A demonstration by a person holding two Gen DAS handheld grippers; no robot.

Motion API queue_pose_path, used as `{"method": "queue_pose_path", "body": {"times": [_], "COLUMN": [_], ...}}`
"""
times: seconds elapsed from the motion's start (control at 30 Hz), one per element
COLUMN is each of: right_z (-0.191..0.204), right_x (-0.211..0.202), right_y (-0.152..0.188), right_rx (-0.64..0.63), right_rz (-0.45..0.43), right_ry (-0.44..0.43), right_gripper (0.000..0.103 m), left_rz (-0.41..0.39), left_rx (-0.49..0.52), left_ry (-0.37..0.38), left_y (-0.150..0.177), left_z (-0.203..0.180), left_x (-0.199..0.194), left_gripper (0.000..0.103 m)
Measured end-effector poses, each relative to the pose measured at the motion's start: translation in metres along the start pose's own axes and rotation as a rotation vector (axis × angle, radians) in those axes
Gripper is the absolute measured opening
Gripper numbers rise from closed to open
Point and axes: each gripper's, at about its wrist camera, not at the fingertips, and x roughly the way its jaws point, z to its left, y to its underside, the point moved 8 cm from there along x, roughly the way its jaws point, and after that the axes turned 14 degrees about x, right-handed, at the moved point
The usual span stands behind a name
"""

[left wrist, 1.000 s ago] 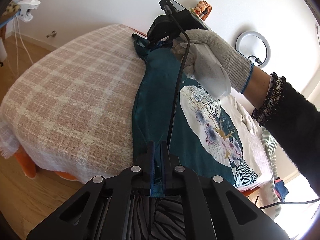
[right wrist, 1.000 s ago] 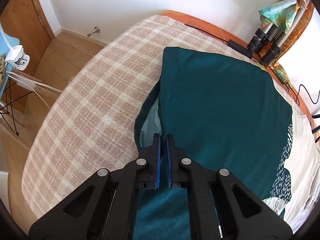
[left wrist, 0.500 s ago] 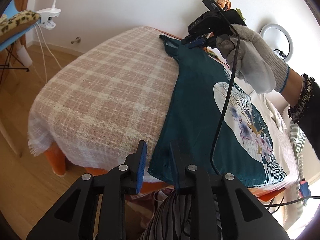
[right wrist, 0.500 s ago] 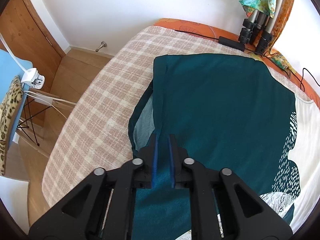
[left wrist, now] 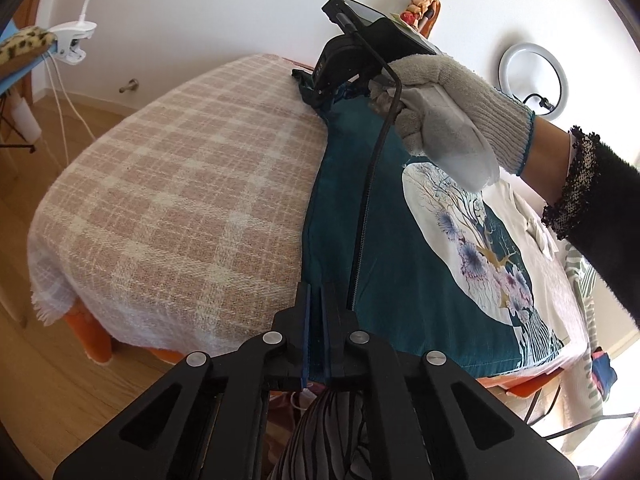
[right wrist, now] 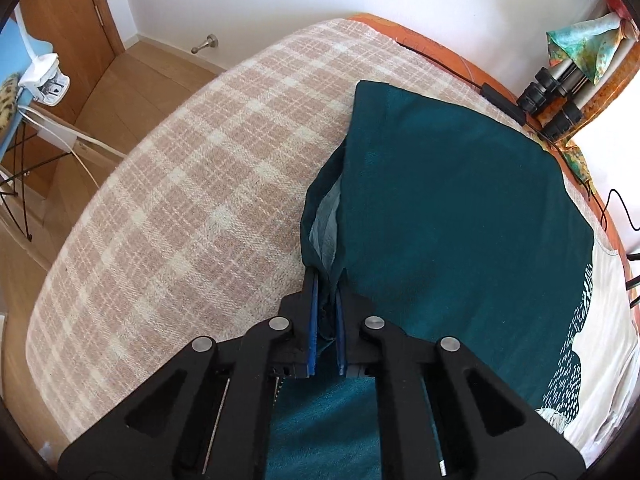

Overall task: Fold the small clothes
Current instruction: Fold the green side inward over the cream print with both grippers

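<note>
A teal shirt [left wrist: 404, 248] is spread flat on a bed covered by a plaid blanket [left wrist: 180, 208]. The left gripper [left wrist: 316, 300] is clamped on the shirt's near hem edge. The right gripper [right wrist: 326, 292], held in a gloved hand [left wrist: 448, 120], is clamped on bunched fabric at the shirt's sleeve edge.

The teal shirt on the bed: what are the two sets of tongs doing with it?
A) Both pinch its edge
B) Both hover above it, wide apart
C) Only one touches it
A: the left tongs and the right tongs each clamp teal shirt fabric.
</note>
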Motion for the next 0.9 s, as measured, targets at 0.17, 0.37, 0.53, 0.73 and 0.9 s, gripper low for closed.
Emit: {"method": "queue_pose_path", "body": {"times": [0.17, 0.37, 0.53, 0.73, 0.9], "right_z": [-0.028, -0.075, -0.132, -0.209, -0.249], "right_x": [-0.016, -0.044, -0.066, -0.064, -0.056], "right_y": [-0.007, -0.002, 0.013, 0.042, 0.056], "right_rx": [0.087, 0.193, 0.282, 0.409, 0.461], "right_rz": [-0.023, -0.056, -0.092, -0.094, -0.084], "right_ry": [-0.047, -0.119, -0.132, -0.119, -0.125], "right_gripper": [0.006, 0.006, 0.006, 0.006, 0.006], "left_rz": [-0.021, -0.036, -0.022, 0.041, 0.077], "left_rx": [-0.016, 0.025, 0.100, 0.200, 0.243], "left_ry": [0.041, 0.112, 0.178, 0.250, 0.283], "left_y": [-0.006, -0.020, -0.025, -0.013, -0.006], "left_z": [-0.012, -0.048, -0.094, -0.149, -0.178], "left_x": [-0.007, -0.012, -0.004, 0.017, 0.033], "left_gripper": [0.002, 0.002, 0.002, 0.002, 0.002]}}
